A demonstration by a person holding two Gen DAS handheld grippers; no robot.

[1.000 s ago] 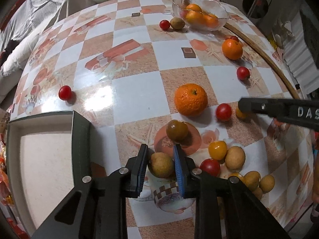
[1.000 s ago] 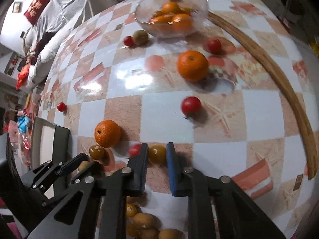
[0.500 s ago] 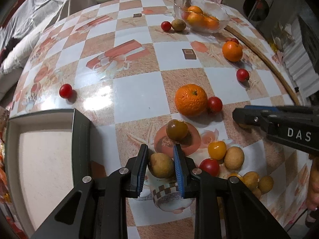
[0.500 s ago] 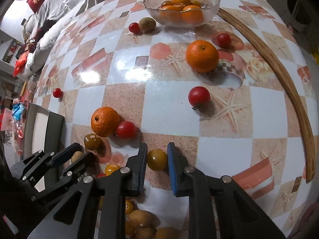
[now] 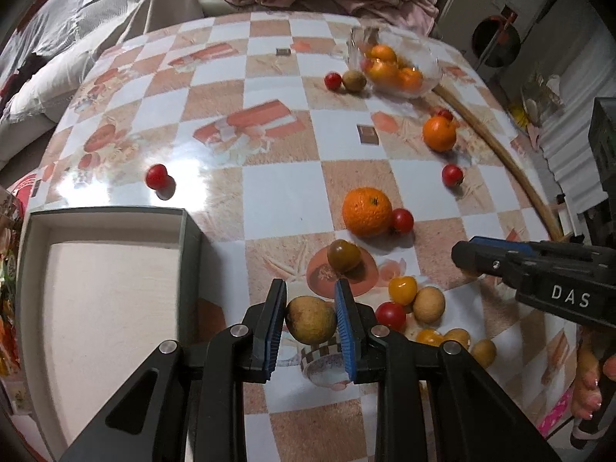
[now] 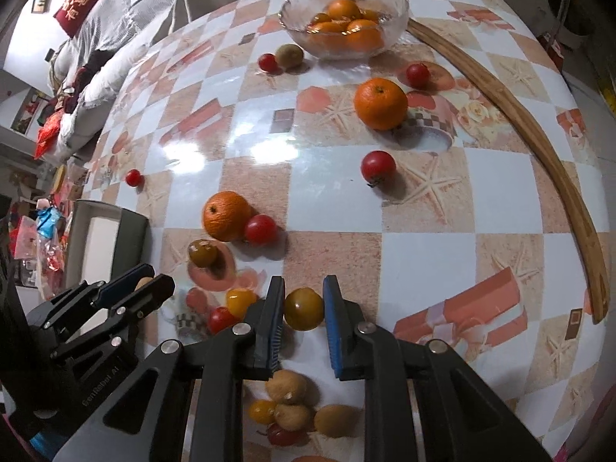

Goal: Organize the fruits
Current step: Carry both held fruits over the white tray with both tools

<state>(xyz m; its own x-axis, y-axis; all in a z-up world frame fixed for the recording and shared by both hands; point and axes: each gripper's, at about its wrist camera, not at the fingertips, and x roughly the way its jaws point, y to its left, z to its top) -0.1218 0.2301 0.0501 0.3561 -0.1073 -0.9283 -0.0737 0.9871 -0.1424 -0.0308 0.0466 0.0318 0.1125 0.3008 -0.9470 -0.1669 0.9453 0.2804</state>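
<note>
**Both tongs clamped on fruit above the checkered table**

The table [image 5: 277, 192] carries scattered fruit, a grey box [image 5: 104, 288] at its left edge and a glass bowl [image 6: 342, 19] of oranges at the far side. A loose orange [image 5: 366, 211] lies mid-table, touching a red tomato [image 5: 402, 220]. The left tongs [image 5: 311, 321] are closed to fruit width on a brown-yellow round fruit [image 5: 311, 319], just beside the box. The right tongs [image 6: 303, 310] grip a dark yellow-green tomato [image 6: 303, 308] near a cluster of small fruits [image 6: 288, 404].
</note>
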